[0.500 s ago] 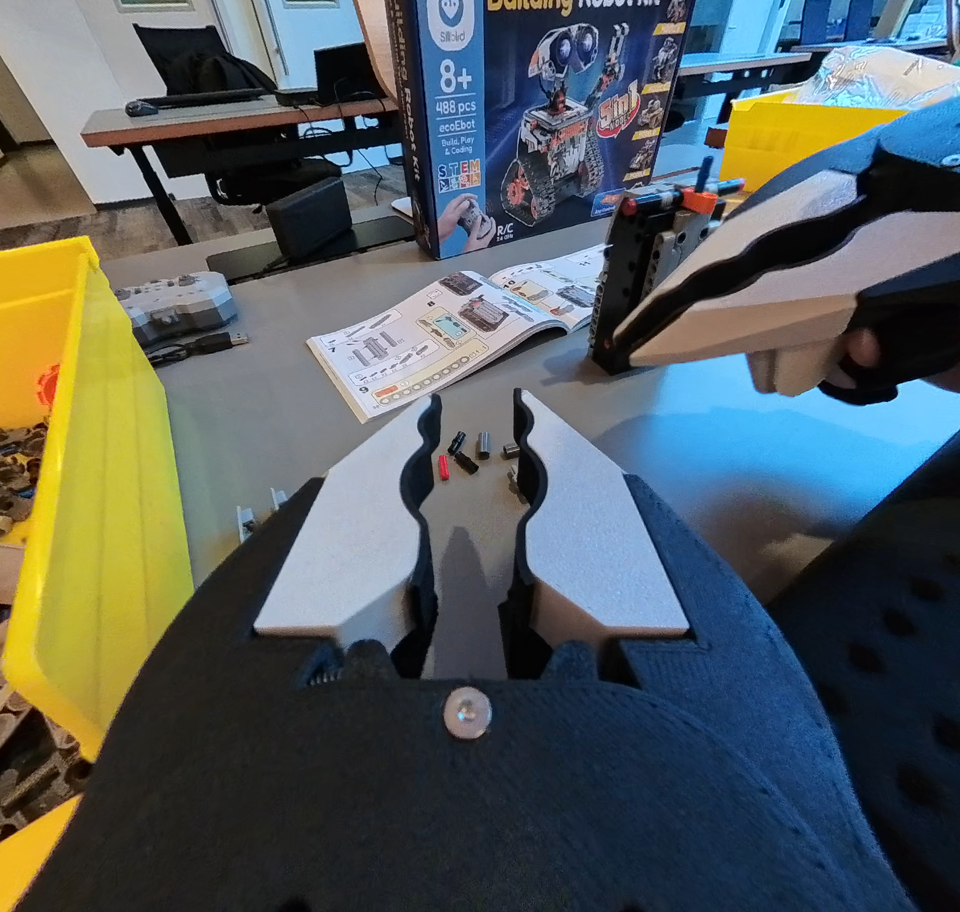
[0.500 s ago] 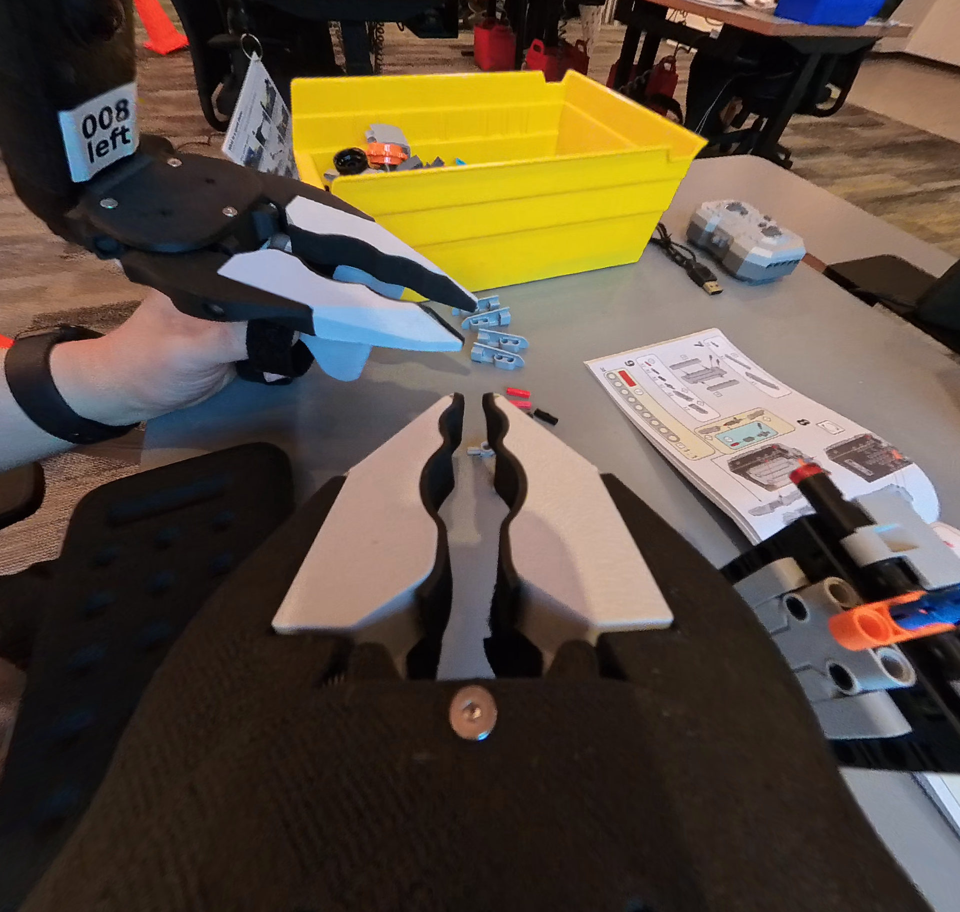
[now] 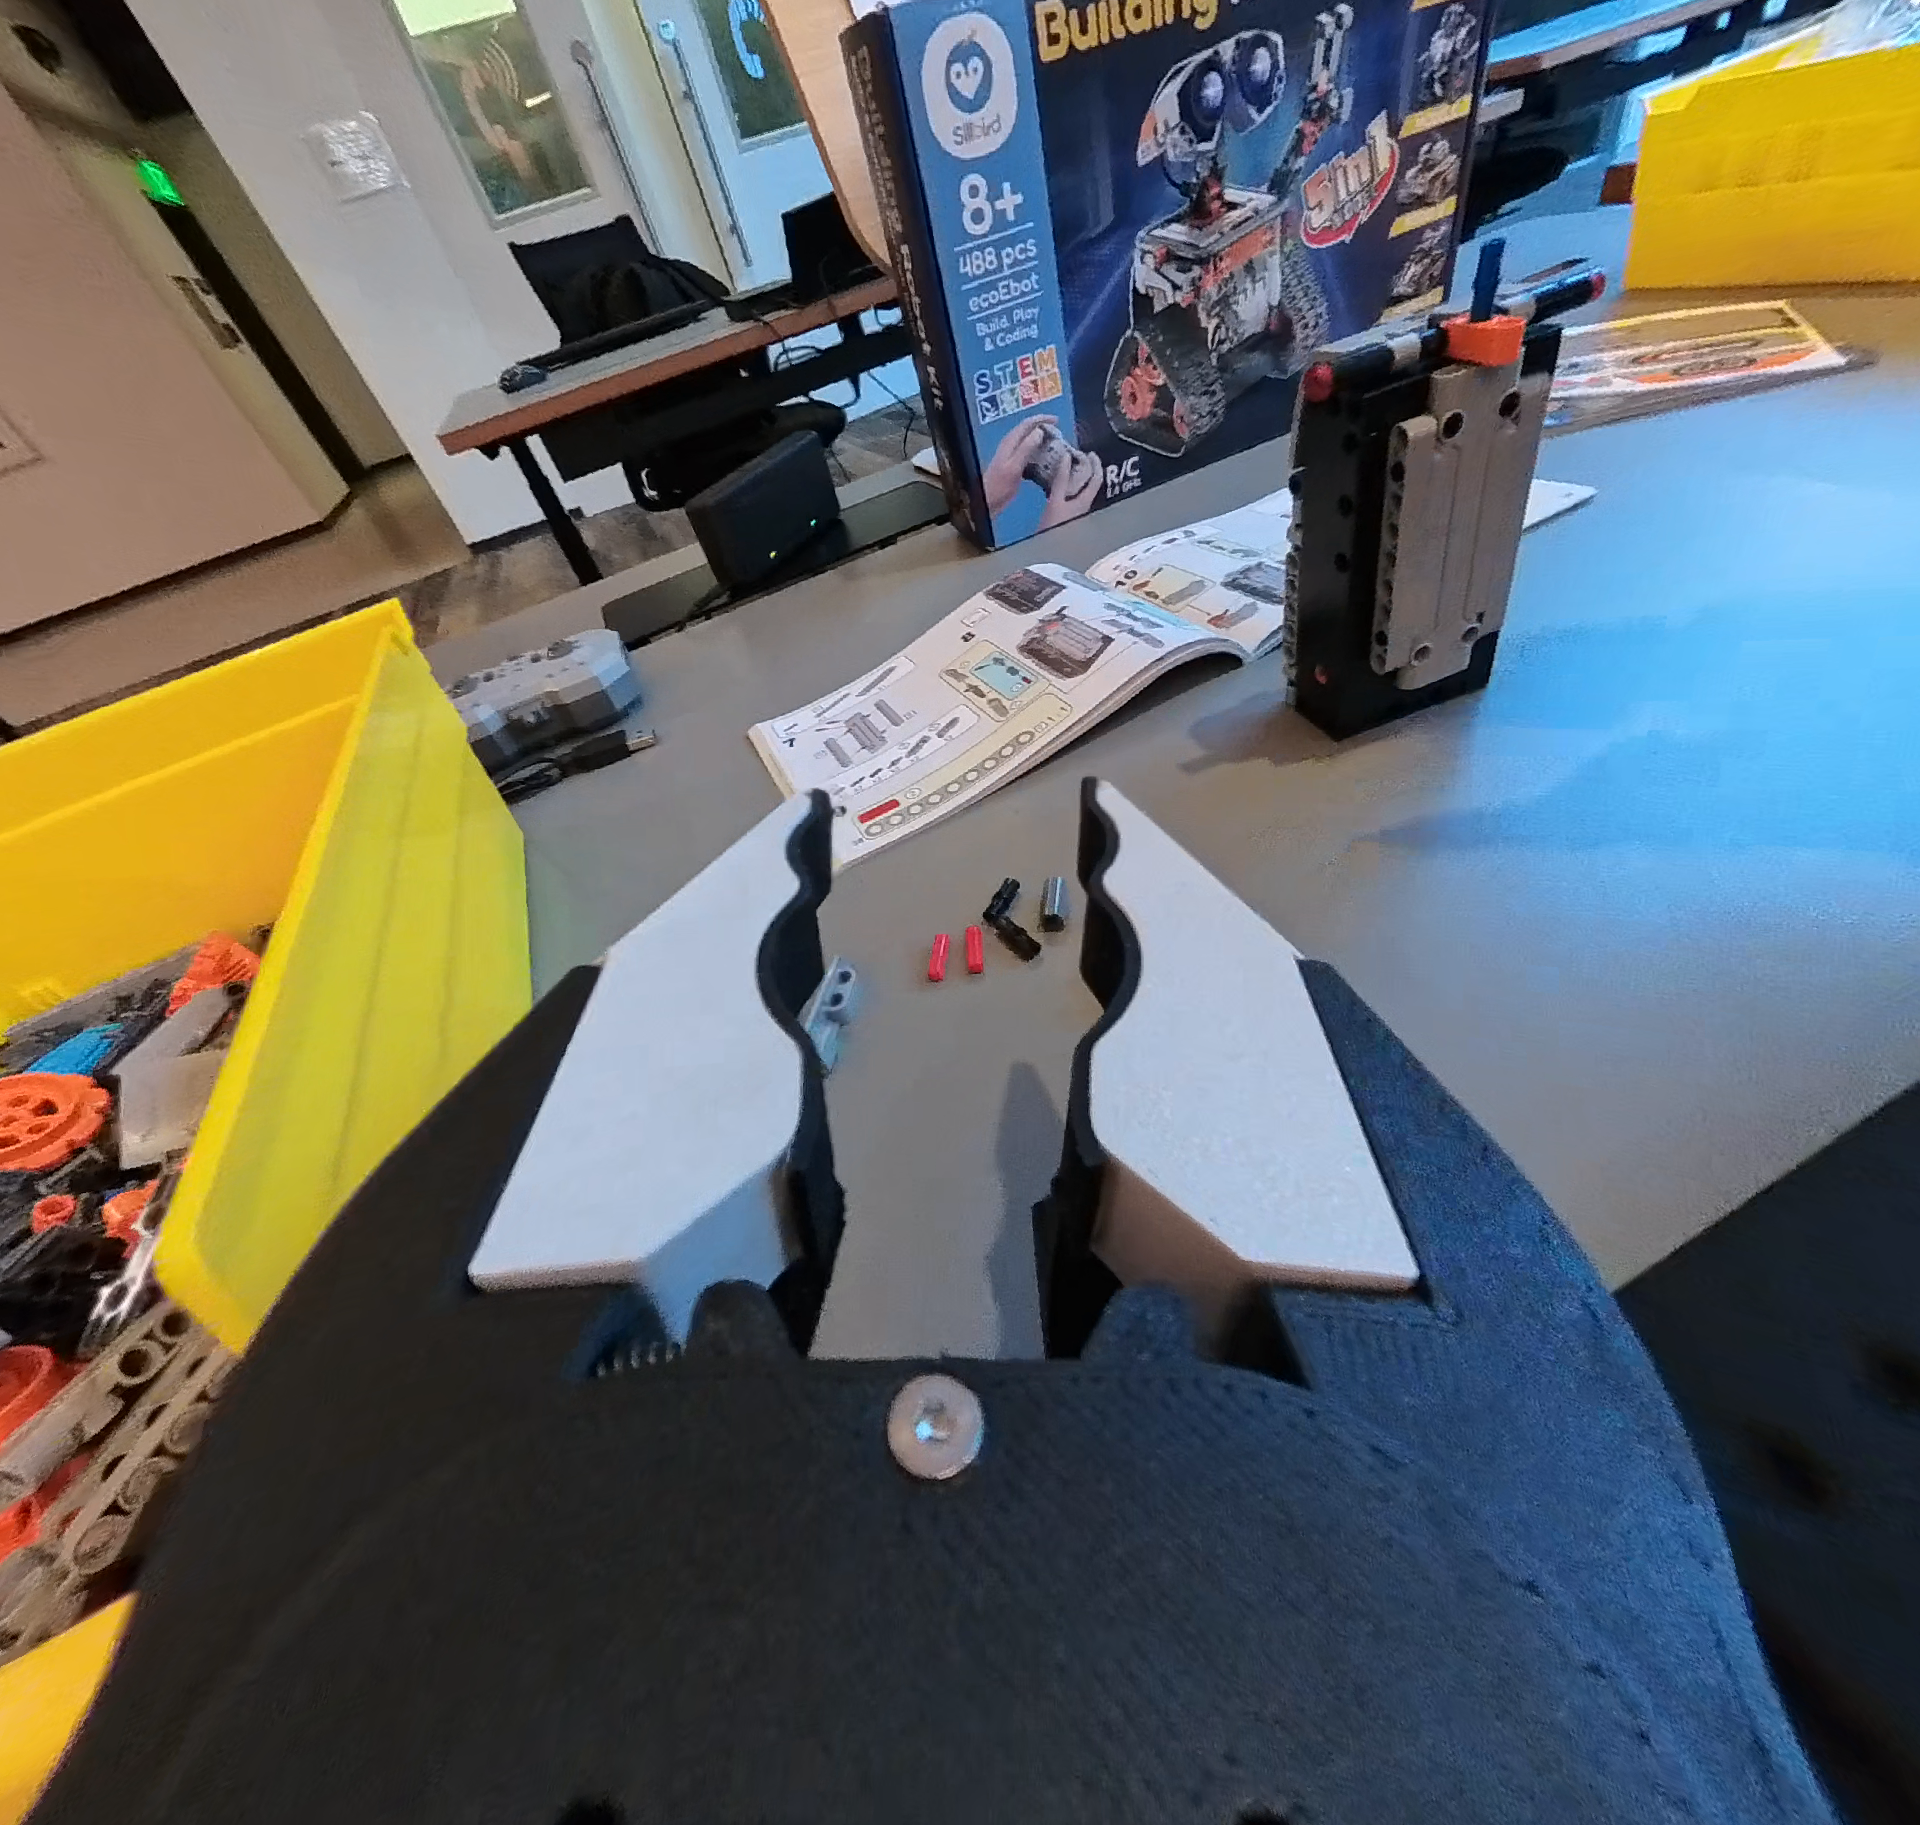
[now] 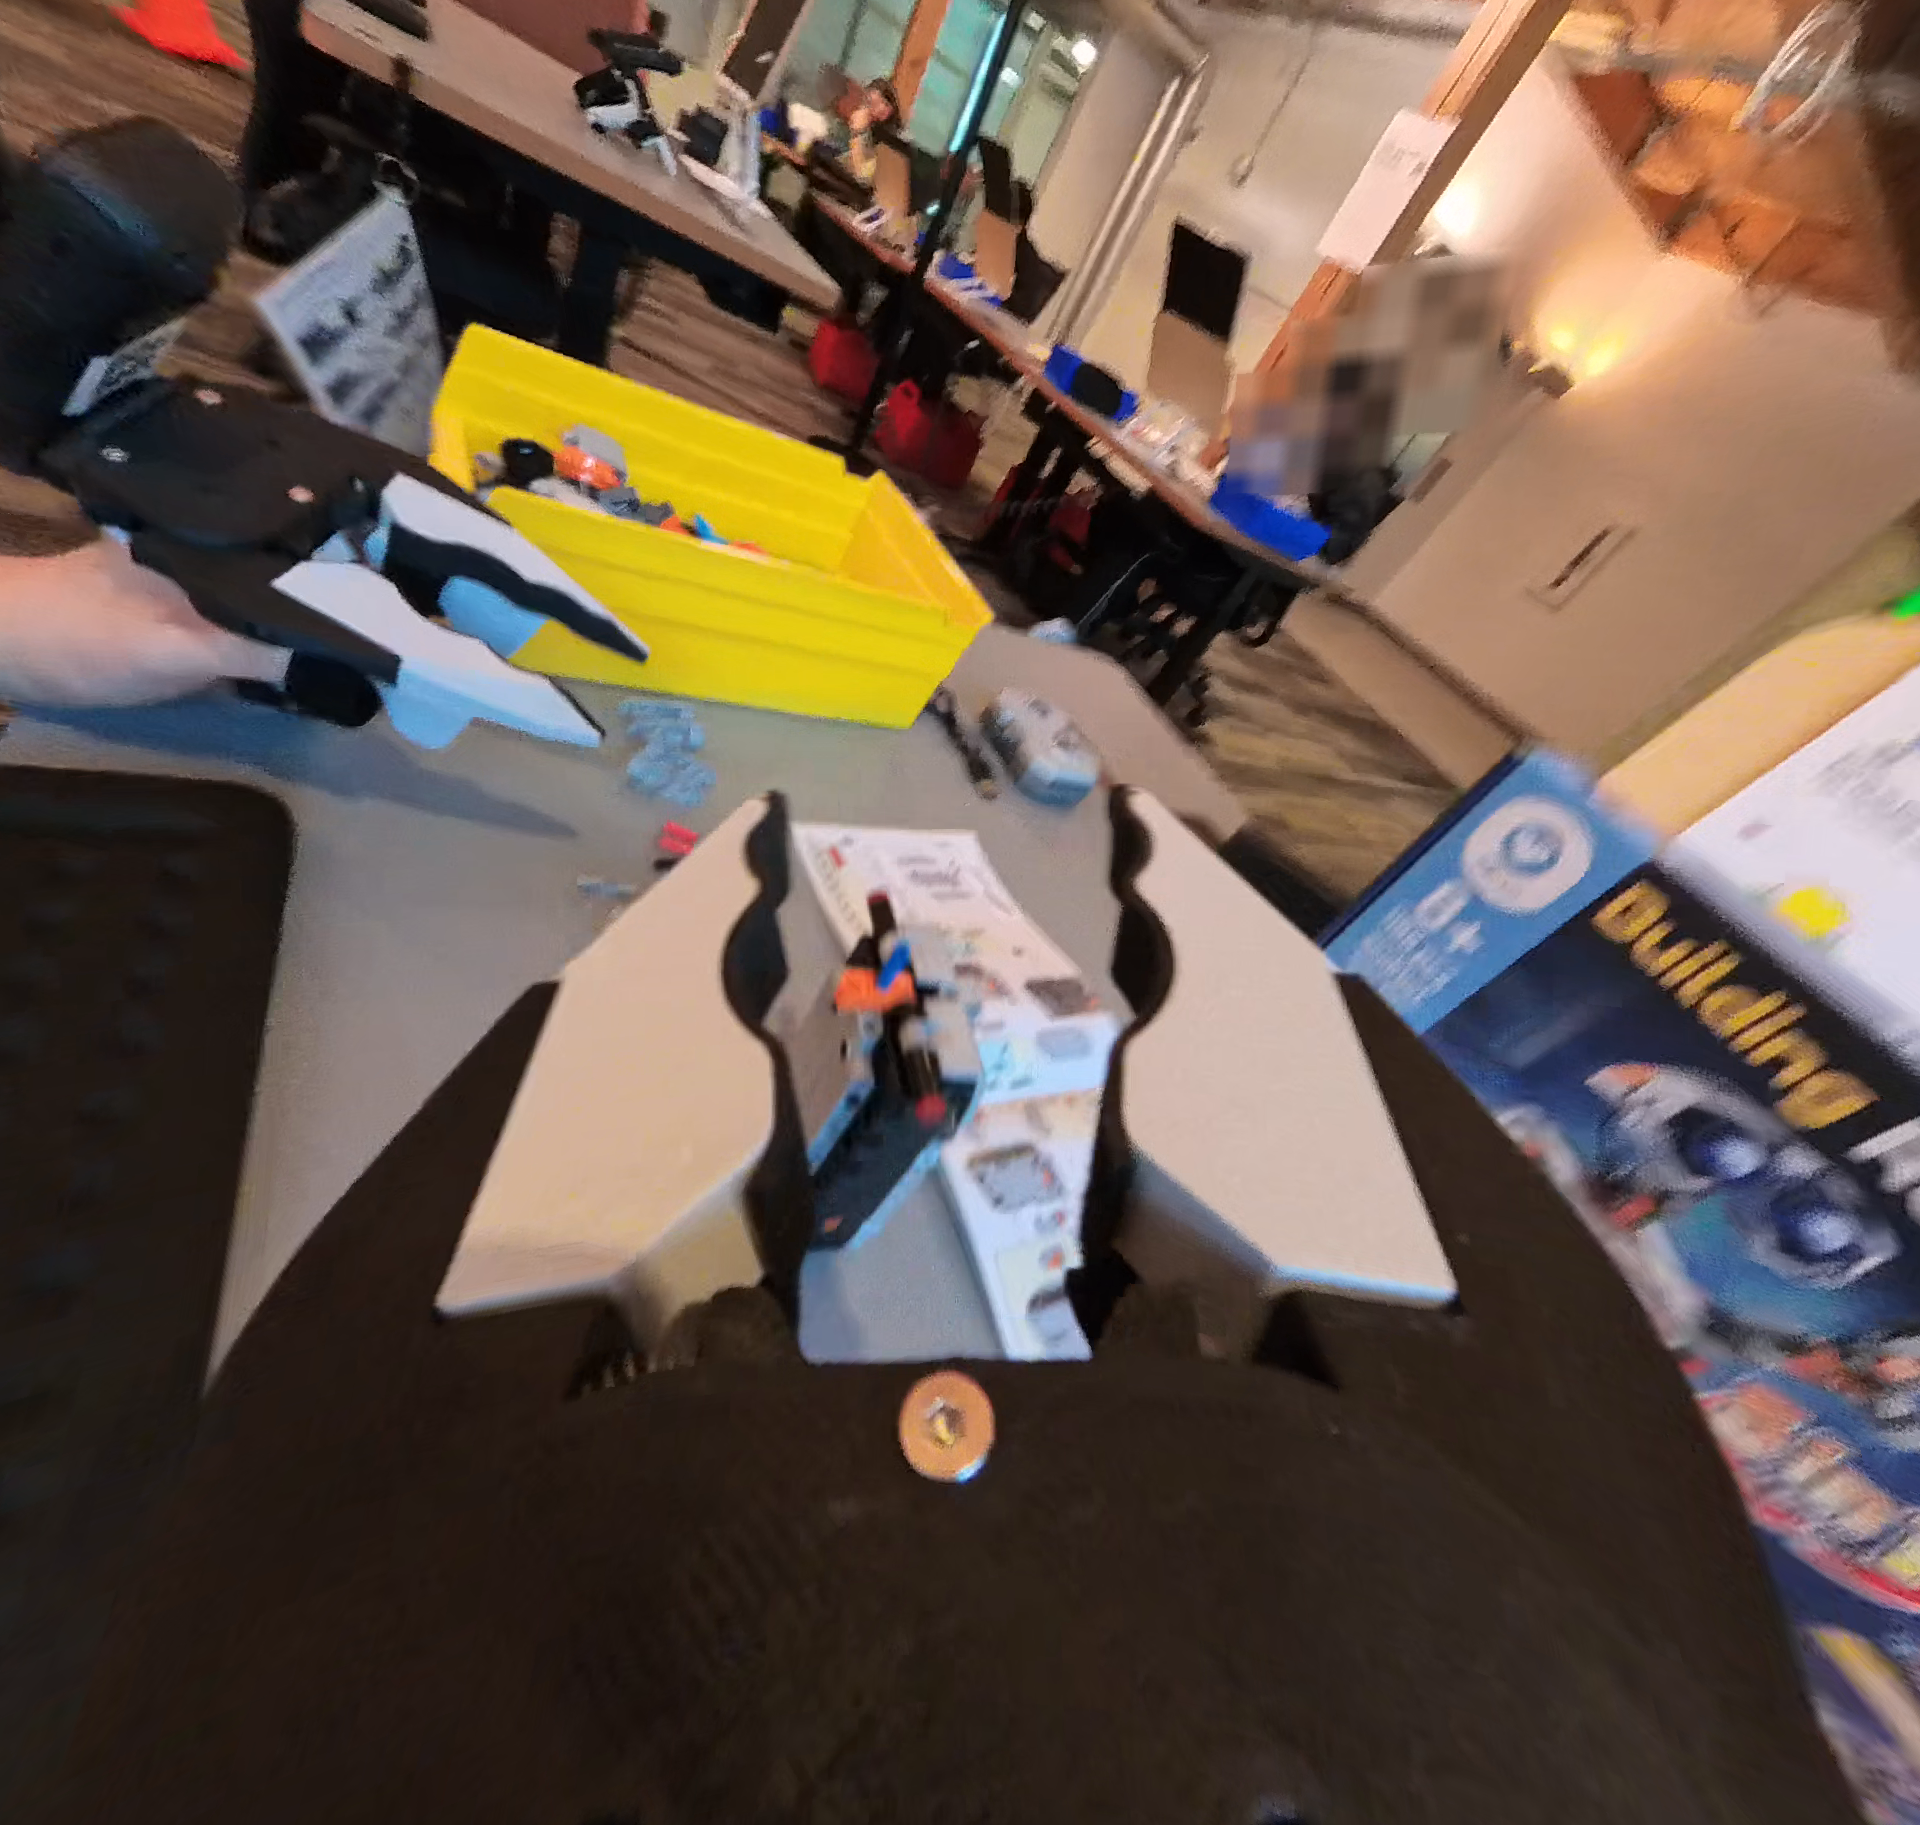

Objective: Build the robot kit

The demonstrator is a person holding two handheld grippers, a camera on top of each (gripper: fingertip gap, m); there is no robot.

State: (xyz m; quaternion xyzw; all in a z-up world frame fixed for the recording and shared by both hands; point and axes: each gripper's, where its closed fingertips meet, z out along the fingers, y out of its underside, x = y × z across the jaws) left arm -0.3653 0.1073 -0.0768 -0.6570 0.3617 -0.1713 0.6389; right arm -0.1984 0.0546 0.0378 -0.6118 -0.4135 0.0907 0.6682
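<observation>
My left gripper [image 3: 956, 819] is open and empty, low over the grey table [image 3: 1558, 944]. Between its fingertips lie two red pins [image 3: 956, 952], black pins [image 3: 1008, 918] and a small grey sleeve [image 3: 1052, 905]. A light grey connector [image 3: 836, 996] lies by its left finger. A black and grey built block [image 3: 1403, 549] with an orange piece on top stands upright on the table, far right. My right gripper [image 4: 945, 809] is open and empty, above that block [image 4: 894, 1069], which shows between its jaws. The left gripper [image 4: 621, 695] also shows there, at the left.
A yellow bin [image 3: 260, 892] of loose parts stands at the left, also in the right wrist view [image 4: 727, 580]. An open instruction booklet [image 3: 1018, 674], a grey controller [image 3: 551, 695] with cable, the kit box [image 3: 1174, 217] and a second yellow bin [image 3: 1777, 186] stand beyond. Several grey connectors [image 4: 665, 747] lie near the bin. My left gripper is the nearer one to the grey controller [image 3: 551, 695]: about 30 centimeters, against 45 centimeters. It is also in sight in the right wrist view [image 4: 1022, 741].
Both grippers have opened wider. The right gripper has left the left wrist view and swung right, now over the built block. The left gripper has drawn back a little from the small pins.
</observation>
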